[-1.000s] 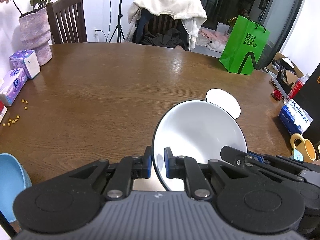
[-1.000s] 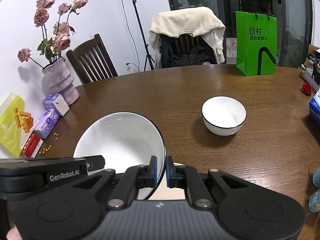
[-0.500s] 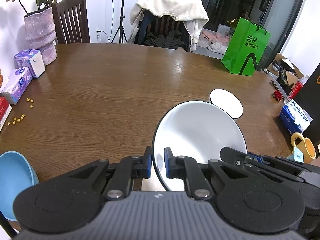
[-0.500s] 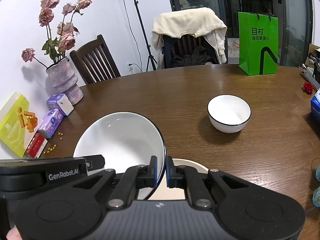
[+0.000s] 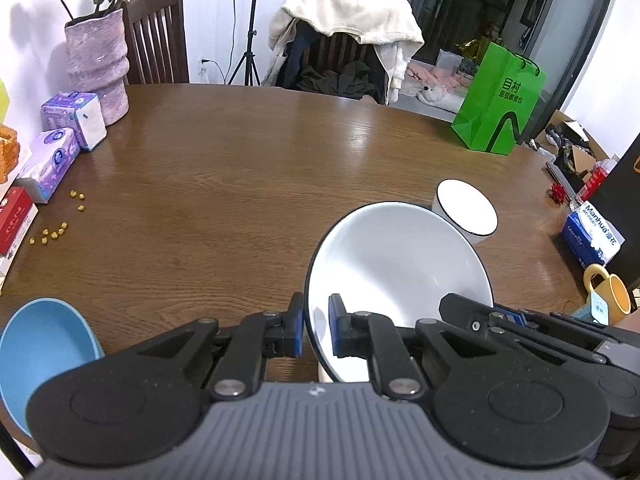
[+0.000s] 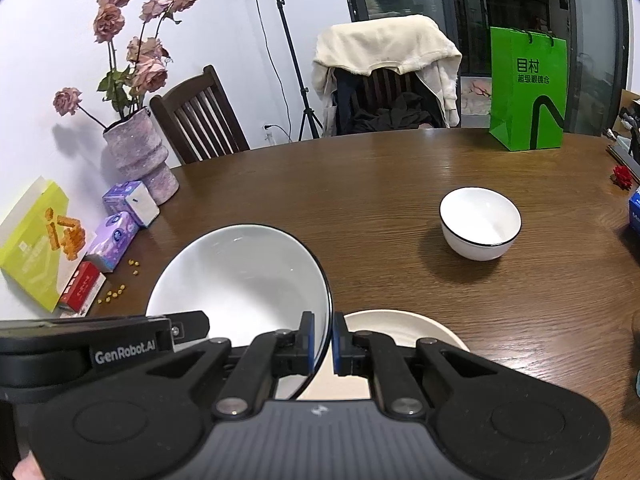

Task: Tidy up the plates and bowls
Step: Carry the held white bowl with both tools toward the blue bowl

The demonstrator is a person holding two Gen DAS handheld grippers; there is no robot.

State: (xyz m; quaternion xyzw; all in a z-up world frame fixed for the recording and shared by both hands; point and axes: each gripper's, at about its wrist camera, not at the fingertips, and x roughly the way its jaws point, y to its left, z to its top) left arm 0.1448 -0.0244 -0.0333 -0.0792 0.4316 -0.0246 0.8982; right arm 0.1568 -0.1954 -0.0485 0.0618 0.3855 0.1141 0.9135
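Both the left gripper (image 5: 314,330) and the right gripper (image 6: 322,342) are clamped on opposite rims of 1 large white bowl (image 5: 396,280) held above the cream plate (image 6: 400,332), a stiff, glossy, probably breakable piece best gripped at its thin rim.
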